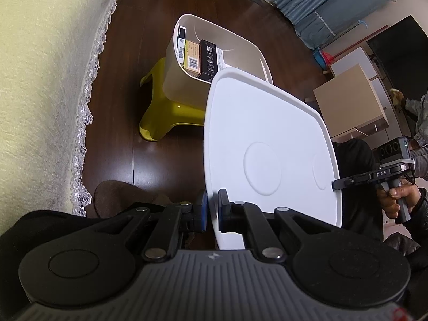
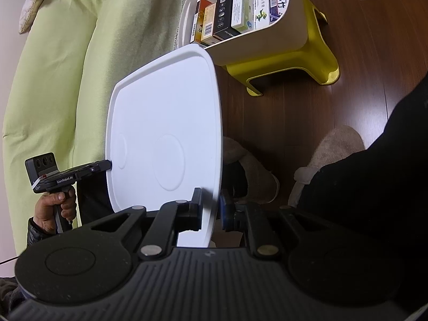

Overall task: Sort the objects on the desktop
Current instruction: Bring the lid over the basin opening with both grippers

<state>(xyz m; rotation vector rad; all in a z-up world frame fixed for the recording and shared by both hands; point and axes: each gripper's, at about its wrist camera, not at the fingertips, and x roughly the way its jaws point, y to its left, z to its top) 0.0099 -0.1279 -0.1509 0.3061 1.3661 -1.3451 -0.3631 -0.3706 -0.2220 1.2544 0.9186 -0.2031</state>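
Observation:
A flat white lid [image 1: 267, 133] with two round dimples hangs in the air above the dark wood floor. My left gripper [image 1: 212, 210] is shut on its near edge. My right gripper [image 1: 333, 184] clamps the opposite edge, a hand on its handle. In the right wrist view the lid [image 2: 165, 112] sits between the right gripper [image 2: 211, 207], shut on its rim, and the left gripper [image 2: 109, 164] on the far side. Beyond the lid stands a cream open bin [image 1: 247, 44] holding several upright boxes [image 1: 199, 57]. The bin [image 2: 293, 26] and boxes [image 2: 227, 13] show in both views.
The bin rests on a yellow plastic stool [image 1: 163, 115], also visible as the stool [image 2: 307, 67]. A pale green sofa cover [image 2: 67, 80] with a lace fringe [image 1: 85, 101] borders one side. Slippered feet [image 2: 334, 144] rest on the floor. A beige cabinet [image 1: 350, 104] stands at the far right.

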